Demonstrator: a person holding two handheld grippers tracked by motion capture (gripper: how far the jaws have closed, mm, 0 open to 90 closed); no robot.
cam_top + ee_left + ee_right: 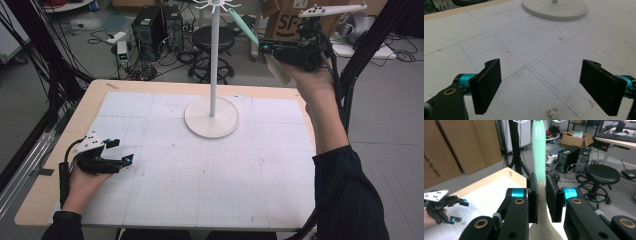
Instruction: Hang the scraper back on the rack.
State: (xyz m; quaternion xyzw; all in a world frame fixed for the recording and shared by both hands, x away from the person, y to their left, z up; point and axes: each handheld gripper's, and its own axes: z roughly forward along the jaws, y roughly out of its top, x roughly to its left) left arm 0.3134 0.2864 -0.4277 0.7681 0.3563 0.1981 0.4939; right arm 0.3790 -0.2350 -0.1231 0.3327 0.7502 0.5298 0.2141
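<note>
A white hook stand point(214, 65) rises from a round base point(211, 120) at the middle back of the table; that base point(555, 10) also lies ahead in the left gripper view. My right gripper point(265, 48) is raised to the right of the pole, near its top, and shut on a utensil point(243, 25) with a mint-green handle and a cream lower end. In the right gripper view the handle point(539, 150) stands up between the pads point(533, 195) toward the hooks. My left gripper point(121, 151) rests open at the table's left, with nothing between its pads point(486, 87).
A white gridded mat point(200, 175) covers the wooden table point(37, 200). Behind the table stand a black stool point(214, 37), computer towers point(160, 25) and cardboard boxes point(287, 20). Black frame poles and cables flank both sides.
</note>
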